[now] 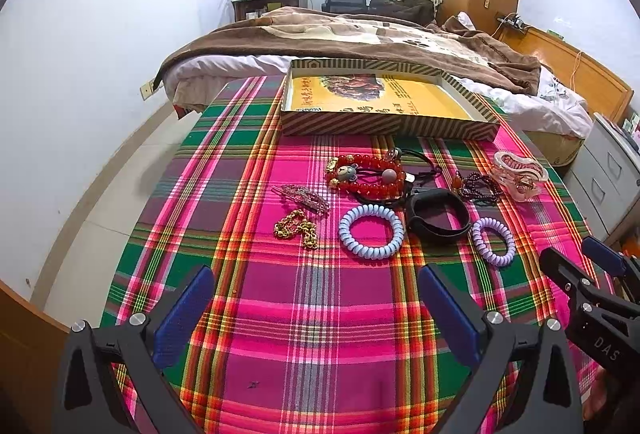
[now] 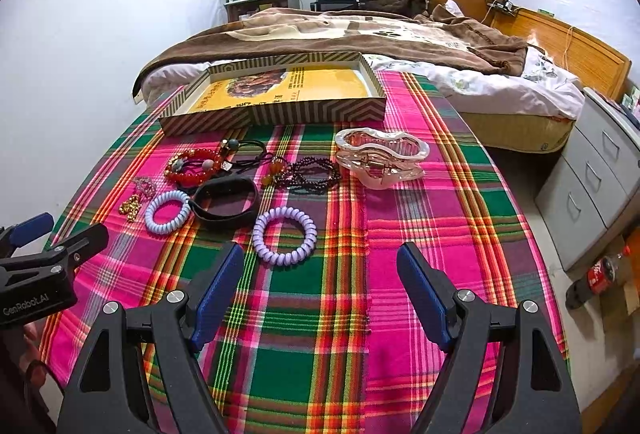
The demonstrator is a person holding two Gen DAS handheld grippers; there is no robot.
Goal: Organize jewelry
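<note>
Both tools are held wide open and empty above the near edge of the tabletop. The lilac coil hair tie point(image 2: 284, 236) lies flat just ahead of the right tool point(image 2: 320, 286), nearer to it than to the left tool point(image 1: 316, 308). The striped box tray point(image 2: 276, 113) stands at the far edge.

Plaid cloth point(image 1: 304, 314) covers the table, striped box point(image 1: 384, 123) sitting at its far edge. Nearer lie red beads point(image 1: 370, 177), gold chain point(image 1: 296, 228), two coil ties point(image 1: 372, 232), black band point(image 1: 438, 213), dark beads point(image 2: 312, 173), clear claw clip point(image 2: 380, 157).
</note>
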